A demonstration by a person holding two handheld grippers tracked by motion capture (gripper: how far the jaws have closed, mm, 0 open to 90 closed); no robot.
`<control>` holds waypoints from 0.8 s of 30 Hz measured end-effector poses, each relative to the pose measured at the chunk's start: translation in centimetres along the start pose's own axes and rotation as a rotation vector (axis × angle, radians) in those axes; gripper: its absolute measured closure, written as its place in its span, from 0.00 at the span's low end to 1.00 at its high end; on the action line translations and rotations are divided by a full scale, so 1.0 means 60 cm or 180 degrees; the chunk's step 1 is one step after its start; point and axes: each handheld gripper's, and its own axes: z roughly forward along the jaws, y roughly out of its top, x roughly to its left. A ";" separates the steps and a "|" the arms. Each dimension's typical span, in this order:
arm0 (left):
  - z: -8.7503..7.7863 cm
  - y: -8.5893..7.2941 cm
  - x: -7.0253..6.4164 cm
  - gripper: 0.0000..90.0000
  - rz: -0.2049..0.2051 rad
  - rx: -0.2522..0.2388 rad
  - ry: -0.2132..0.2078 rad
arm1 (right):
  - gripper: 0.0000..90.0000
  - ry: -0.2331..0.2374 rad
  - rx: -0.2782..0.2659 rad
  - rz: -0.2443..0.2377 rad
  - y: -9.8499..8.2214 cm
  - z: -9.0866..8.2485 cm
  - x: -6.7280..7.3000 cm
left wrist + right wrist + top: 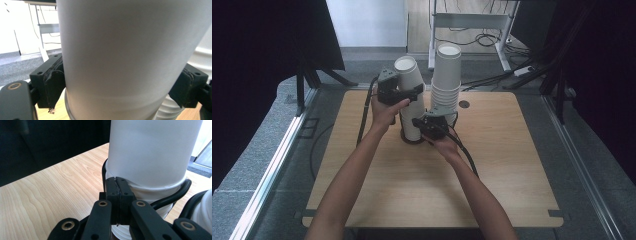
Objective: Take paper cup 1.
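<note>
— Where is the top white cup (120, 57)?

— Upside down, tilted, between the left gripper's (398, 93) jaws — both pads press its wall.

— And the stack (150, 192) beneath?

— White cups, upright inside a black ring holder (175, 193), just ahead of the right gripper's (119, 185) closed jaws, touching them.

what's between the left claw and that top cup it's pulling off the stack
Nothing visible: the left claw already has its pads against both sides of the top cup. The right claw is pressed shut at the lower cups.
</note>
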 end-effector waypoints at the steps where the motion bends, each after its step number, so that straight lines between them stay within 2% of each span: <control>1: 0.000 0.000 0.000 0.14 0.0000 0.0000 0.0000 | 0.99 -0.0001 0.0001 0.0002 0.000 0.000 0.000; 4: -0.011 0.010 0.001 0.14 0.0002 -0.0065 -0.0005 | 0.99 -0.0009 -0.0007 -0.0012 0.000 0.000 -0.001; 5: -0.020 0.016 0.003 0.14 0.0000 -0.0105 -0.0010 | 0.99 0.0013 0.0006 0.0026 0.000 -0.001 0.001; 9: -0.035 0.023 0.004 0.14 -0.0012 -0.0147 -0.0018 | 0.99 0.0006 0.0013 0.0019 0.000 -0.001 0.000; 11: -0.053 0.028 0.001 0.14 0.0019 -0.0195 -0.0033 | 0.99 -0.0008 0.0001 0.0001 -0.001 -0.002 -0.001; 18: -0.092 0.030 -0.007 0.14 0.0086 -0.0268 -0.0087 | 0.99 0.0000 -0.0056 -0.0026 0.000 -0.017 0.001; 24: -0.111 0.026 -0.017 0.14 0.0135 -0.0297 -0.0125 | 0.98 -0.0004 -0.0063 -0.0058 -0.001 -0.024 0.005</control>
